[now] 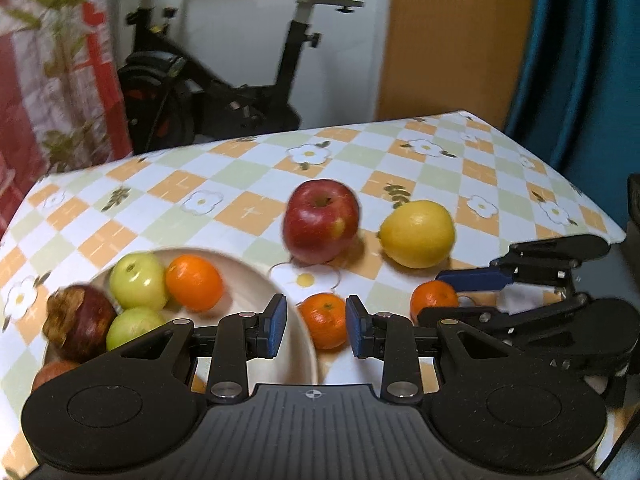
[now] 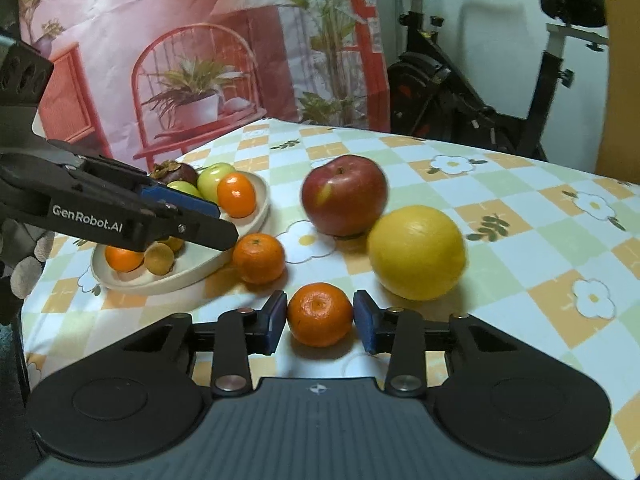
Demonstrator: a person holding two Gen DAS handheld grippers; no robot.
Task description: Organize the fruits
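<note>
While your right gripper [image 2: 320,316] straddles a small round orange mandarin [image 2: 320,314] at lower centre of its view, the blue pads [image 2: 277,316] sit just beside the fruit's flanks; whether they already touch it cannot be told, so call the claw partly open and not clearly holding. Your left gripper [image 1: 316,326] hangs open and empty at lower centre of its own view, over the rim of the shallow cream plate [image 1: 280,288], with a second small mandarin [image 1: 324,320] framed beyond its fingers. That plate, at lower left, already carries green, orange and dark red fruit. A large red apple [image 1: 321,226] and a round yellow citrus fruit [image 1: 417,233] wait on the checked, flower-printed tablecloth [image 1: 240,208]. From the right claw the plate [image 2: 240,254] lies up and to the left, so the carry likely runs leftward past the second mandarin [image 2: 259,258].
</note>
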